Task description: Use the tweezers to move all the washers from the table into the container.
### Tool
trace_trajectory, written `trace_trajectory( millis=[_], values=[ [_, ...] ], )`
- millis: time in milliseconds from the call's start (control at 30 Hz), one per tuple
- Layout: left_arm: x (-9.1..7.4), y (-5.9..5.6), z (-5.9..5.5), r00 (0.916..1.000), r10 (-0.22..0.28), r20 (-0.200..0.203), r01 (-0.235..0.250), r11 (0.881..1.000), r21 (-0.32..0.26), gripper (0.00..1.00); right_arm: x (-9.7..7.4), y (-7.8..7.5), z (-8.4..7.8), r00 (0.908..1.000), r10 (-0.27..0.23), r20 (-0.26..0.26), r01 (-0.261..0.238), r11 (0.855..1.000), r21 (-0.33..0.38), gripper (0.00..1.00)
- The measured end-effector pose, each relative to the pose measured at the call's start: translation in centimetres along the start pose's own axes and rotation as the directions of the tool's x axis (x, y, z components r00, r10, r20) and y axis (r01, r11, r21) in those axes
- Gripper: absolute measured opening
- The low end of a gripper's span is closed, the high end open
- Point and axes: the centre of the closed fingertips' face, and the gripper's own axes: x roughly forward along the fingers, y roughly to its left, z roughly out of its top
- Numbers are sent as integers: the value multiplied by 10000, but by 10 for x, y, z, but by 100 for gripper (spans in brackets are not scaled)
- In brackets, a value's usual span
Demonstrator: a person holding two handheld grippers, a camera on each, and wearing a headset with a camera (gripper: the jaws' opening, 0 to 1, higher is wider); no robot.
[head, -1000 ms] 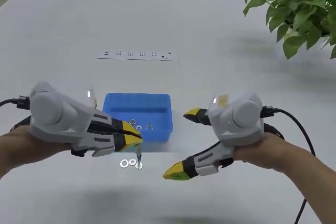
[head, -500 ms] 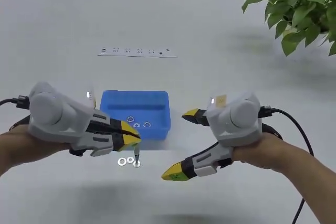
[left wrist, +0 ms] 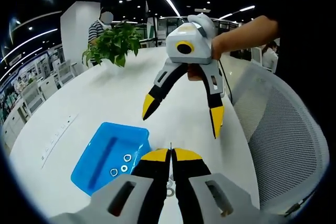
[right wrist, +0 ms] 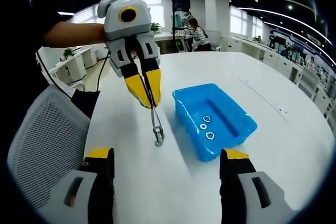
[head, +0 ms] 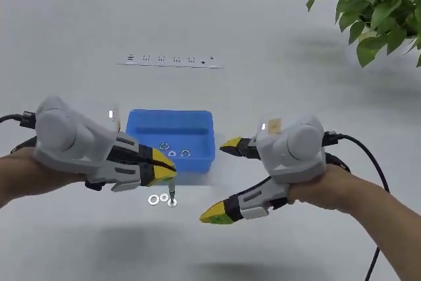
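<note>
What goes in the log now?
left gripper: shut on tweezers | tip at table washers | container: three washers | right gripper: open

The tweezers [head: 172, 192] stand tip-down at silver washers [head: 158, 199] beside the blue container [head: 199, 137] holding three more.

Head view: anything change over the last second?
Nothing visible beyond a slight camera shift. The left tool stays shut on the tweezers, tips at the loose washers on the table. The right tool stays open beside the blue container, with the same three binned washers inside.
</note>
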Motion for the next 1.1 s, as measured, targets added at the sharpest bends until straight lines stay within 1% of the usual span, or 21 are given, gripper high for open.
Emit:
trace_trajectory(
  millis=[67,200,300,367,433,667,767,933,1033,1100],
  values=[
    [0,-1,0,9999,-160,-27,160,9999,60,6,2,1,2,9999,113,53,-112,9998,-142,80],
    [1,-2,1,9994,-331,-136,334,9993,180,6,8,5,5,9991,422,62,-419,9983,-397,70],
    [1,-3,0,9985,-489,-259,496,9983,311,6,13,4,8,9989,452,87,-448,9981,-428,65],
    [1,-3,0,9976,-591,-373,606,9973,407,6,16,3,11,9988,466,124,-457,9970,-631,60],
    [1,-3,0,9967,-663,-474,685,9965,476,6,20,5,14,9977,651,197,-636,9957,-680,56],
    [0,-2,-1,9941,-850,-673,891,9942,604,6,33,8,17,9956,924,147,-904,9904,-1050,44],
    [-1,-3,-2,9927,-936,-764,987,9929,657,6,38,11,17,9935,1135,116,-1113,9866,-1189,37],
    [-1,-2,-2,9914,-1029,-806,1087,9915,714,6,48,16,15,9899,1417,-58,-1408,9773,-1585,29],
    [-1,-2,-2,9909,-1064,-818,1122,9912,699,6,53,17,14,9891,1459,-178,-1465,9691,-1984,24],
    [-1,-2,-2,9904,-1110,-826,1169,9907,701,6,57,17,14,9887,1484,-229,-1499,9665,-2083,22]
  ],
)
